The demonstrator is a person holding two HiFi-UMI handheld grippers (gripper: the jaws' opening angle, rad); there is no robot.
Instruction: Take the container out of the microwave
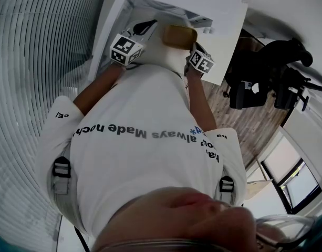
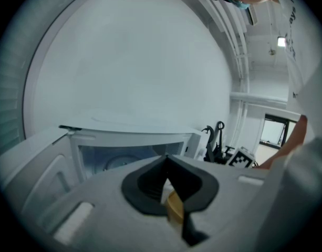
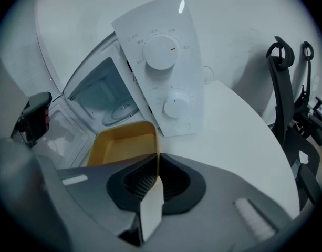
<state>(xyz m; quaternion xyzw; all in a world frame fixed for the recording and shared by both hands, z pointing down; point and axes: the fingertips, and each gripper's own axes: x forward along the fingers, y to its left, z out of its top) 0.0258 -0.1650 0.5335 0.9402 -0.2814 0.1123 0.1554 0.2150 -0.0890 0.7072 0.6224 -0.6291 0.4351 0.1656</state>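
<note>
A yellow rectangular container (image 3: 124, 147) hangs in front of the open white microwave (image 3: 105, 96), just outside its cavity. My right gripper (image 3: 156, 167) is shut on the container's right rim. My left gripper (image 2: 168, 193) is shut on the other rim, and only a yellow sliver of the container (image 2: 175, 206) shows between its jaws. In the head view the container (image 1: 179, 35) sits between the left gripper (image 1: 149, 27) and the right gripper (image 1: 194, 47), above the person's white shirt. The microwave (image 2: 129, 151) cavity with its glass turntable is straight ahead of the left gripper.
The microwave's control panel (image 3: 161, 67) with two round knobs stands just right of the container. A white table (image 3: 239, 130) stretches to the right. A black chair (image 3: 292, 88) stands beyond the table's edge. The microwave door (image 3: 61, 135) hangs open at the left.
</note>
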